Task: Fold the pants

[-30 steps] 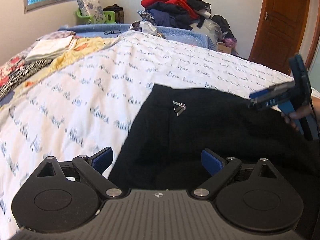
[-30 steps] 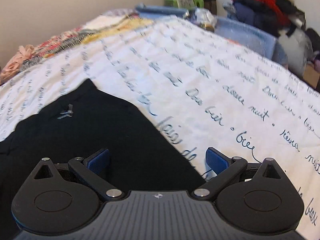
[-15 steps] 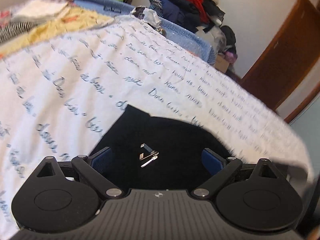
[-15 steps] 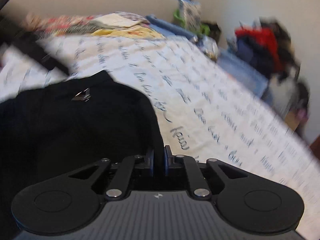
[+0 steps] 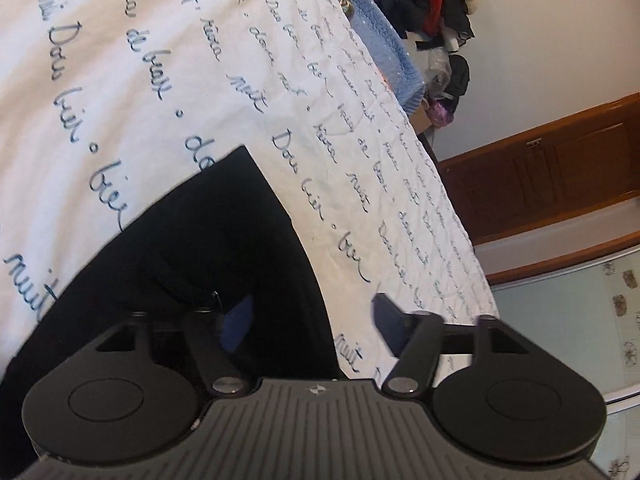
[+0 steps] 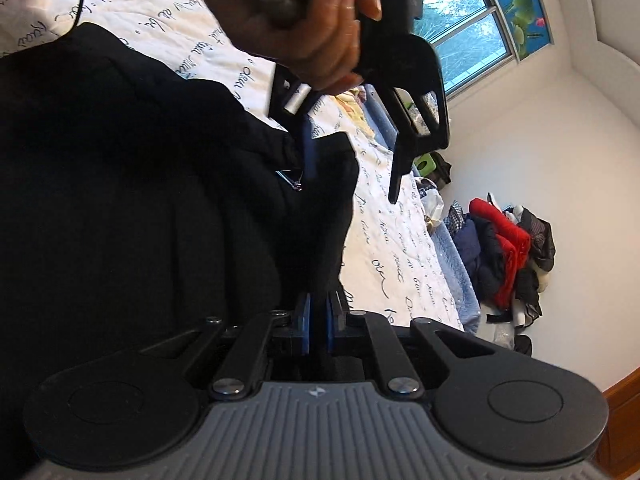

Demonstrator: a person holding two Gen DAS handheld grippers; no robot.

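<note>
Black pants lie on a white bedspread printed with blue writing. My left gripper hangs over a corner of the pants with its jaws closing. The pants' edge runs between the fingers, and the pads stand apart from it. In the right wrist view the same left gripper is held by a hand, with the pants' corner between its fingers. My right gripper is shut on a lifted fold of the pants.
A heap of red and dark clothes sits past the bed's far end, beside a blue blanket. A wooden door stands to the right beyond the bed's edge. A window is in the far wall.
The right gripper closed on the pants' edge and rolled over, lifting the cloth. The left gripper rolled, slid to the pants' corner, and its jaws have narrowed.
</note>
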